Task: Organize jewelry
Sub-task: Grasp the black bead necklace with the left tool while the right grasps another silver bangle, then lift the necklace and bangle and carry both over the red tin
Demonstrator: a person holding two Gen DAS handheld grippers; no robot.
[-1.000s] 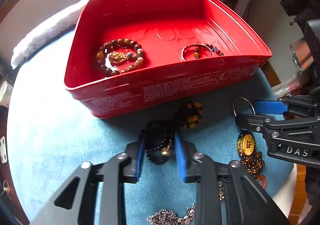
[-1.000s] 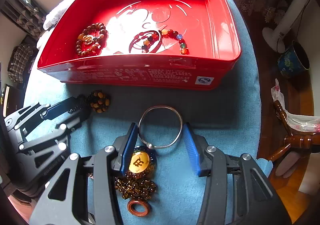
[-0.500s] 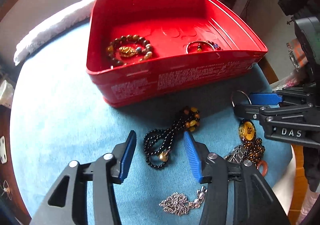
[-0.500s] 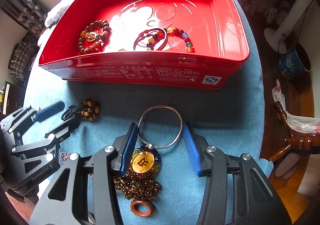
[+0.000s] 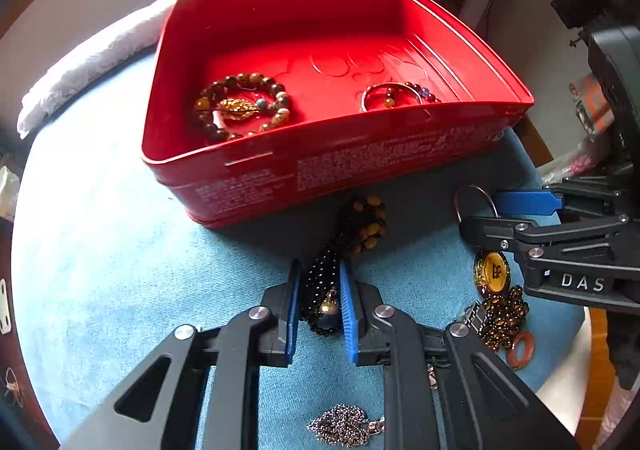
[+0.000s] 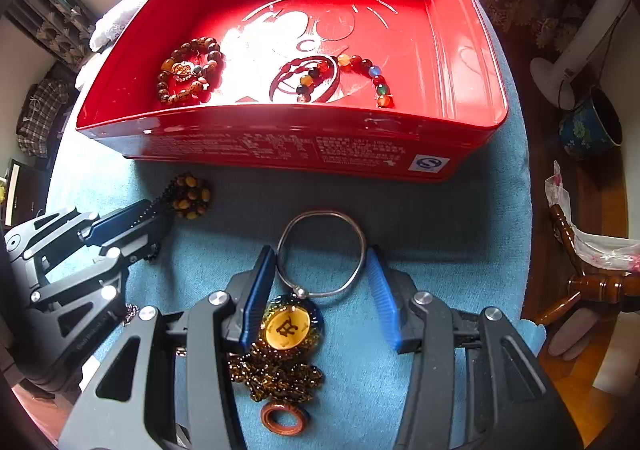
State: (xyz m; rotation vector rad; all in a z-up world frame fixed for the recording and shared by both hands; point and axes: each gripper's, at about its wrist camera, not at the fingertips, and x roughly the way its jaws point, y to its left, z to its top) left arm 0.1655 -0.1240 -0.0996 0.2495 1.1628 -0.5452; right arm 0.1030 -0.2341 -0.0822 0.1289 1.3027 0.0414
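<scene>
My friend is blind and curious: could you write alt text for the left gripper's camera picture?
The left gripper pinches a black beaded necklace on a blue cloth-covered table, in front of an open red metal tin. Inside it lie a brown beaded bracelet and a thin silver bangle. At right, the right gripper straddles another silver bangle.

light: bright daylight from upper left, ahead of both grippers | glare: white blowout on glossy red metal tin floor [image 6: 256,38] | shadow: dark band on blue cloth [image 5: 100,250] just before the tin's near wall | focus: sharp centre | distortion: strong fisheye bend, black vignette at corners
</scene>
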